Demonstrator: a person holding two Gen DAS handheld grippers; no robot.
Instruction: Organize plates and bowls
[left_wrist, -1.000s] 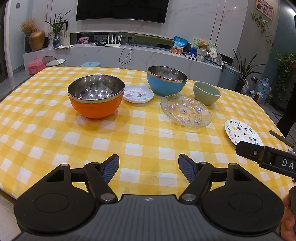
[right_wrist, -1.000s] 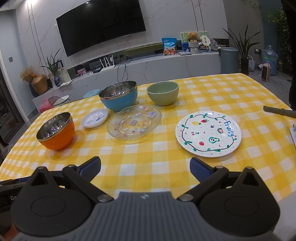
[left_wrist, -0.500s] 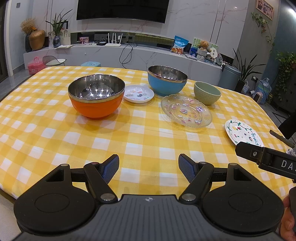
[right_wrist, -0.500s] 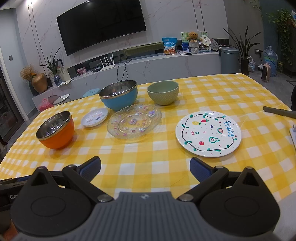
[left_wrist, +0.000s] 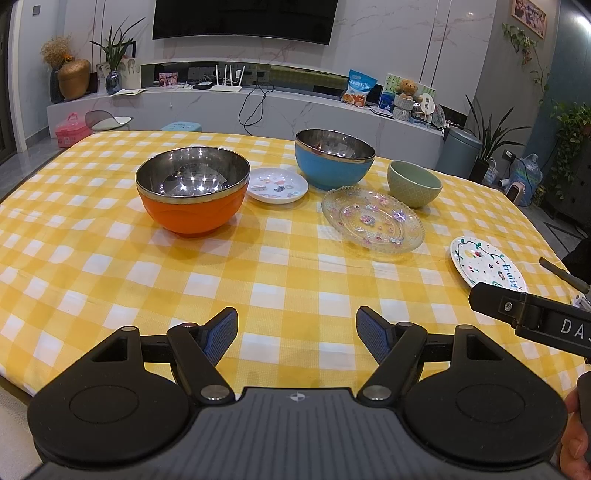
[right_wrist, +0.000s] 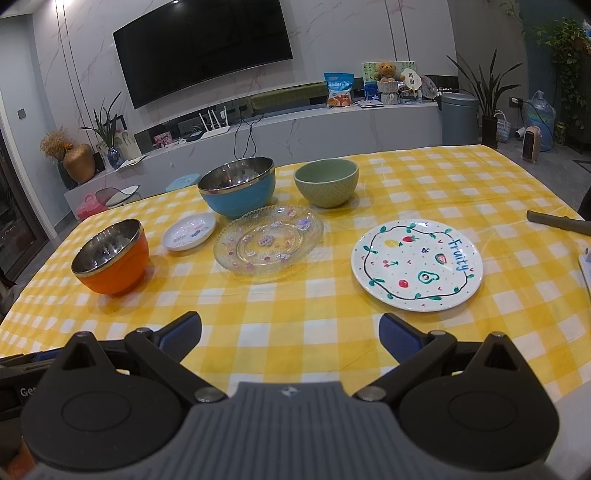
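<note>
Both grippers poised above the near edge of the worktop (left_wrist: 295, 266), which is covered in a yellow checked cloth; nothing yet grasped. The left gripper (left_wrist: 296, 334) has its jaws spread wide and empty; the right gripper (right_wrist: 290, 338) likewise stands wide open and holds nothing. Six pieces lie apart on the cloth: an orange bowl (left_wrist: 192, 195) at left, a small white plate (left_wrist: 277, 184) just beside it, a blue bowl (left_wrist: 334, 158) behind, a clear glass plate (left_wrist: 373, 219) in the middle, a green bowl (left_wrist: 414, 183) near its far rim, and a painted plate (right_wrist: 417, 264) at right, nearest the right gripper. Likely hazards: the flat plates offer only a thin rim close to the cloth, so jaws coming in low may snag or ruck the fabric and push the plate instead of pinching it; the glass plate looks slick and brittle, and a shallow pinch could let it tilt out; steel-lined bowls may ring or skid if nested off-centre; the two grippers sit close together and could collide.
</note>
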